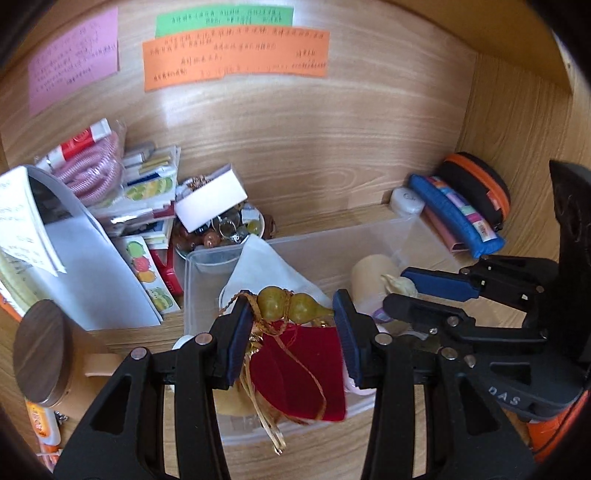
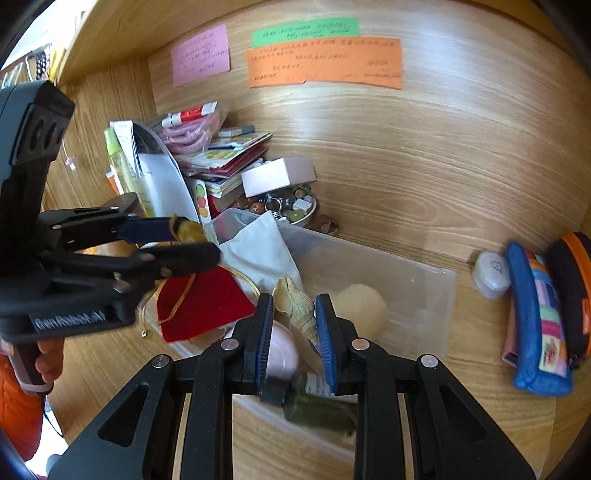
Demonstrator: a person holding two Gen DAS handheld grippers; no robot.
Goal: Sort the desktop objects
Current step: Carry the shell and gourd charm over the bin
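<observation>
Over a clear bin (image 1: 207, 280) on a wooden desk (image 1: 388, 435): one small green gourd (image 1: 291, 304), lying crosswise and pinched end to end between the blue pads of the left gripper (image 1: 291, 332); gold cord runs from its neck down to a red pouch (image 1: 303, 373) that hangs beneath it, partly over the bin's near wall. Beside it, one tan spiral shell (image 2: 297, 306), clamped between the pads of the right gripper (image 2: 293, 332), also above the bin. In the bin: a white cloth (image 2: 258, 247) propped at the far left corner, a cream ball (image 2: 364, 304), a pink rounded item (image 2: 282, 350) behind the right gripper's left finger, and a dark green bottle (image 2: 317, 406) low near the front, blurred. Behind the bin, at the back panel: a dish (image 1: 255, 225) of beads and rings with a white box (image 1: 210, 201) resting across it, and a leaning pile of papers and sticker sheets (image 1: 147, 184) topped with a pink coiled cable (image 1: 96, 173). Right of the bin: a white round case (image 2: 491, 275), a blue patchwork pouch (image 2: 535, 325), and a black case with orange trim (image 2: 569, 288), side by side. On the back panel: pink (image 2: 201, 53), green (image 2: 304, 31) and orange (image 2: 325, 62) notes, writing illegible.
</observation>
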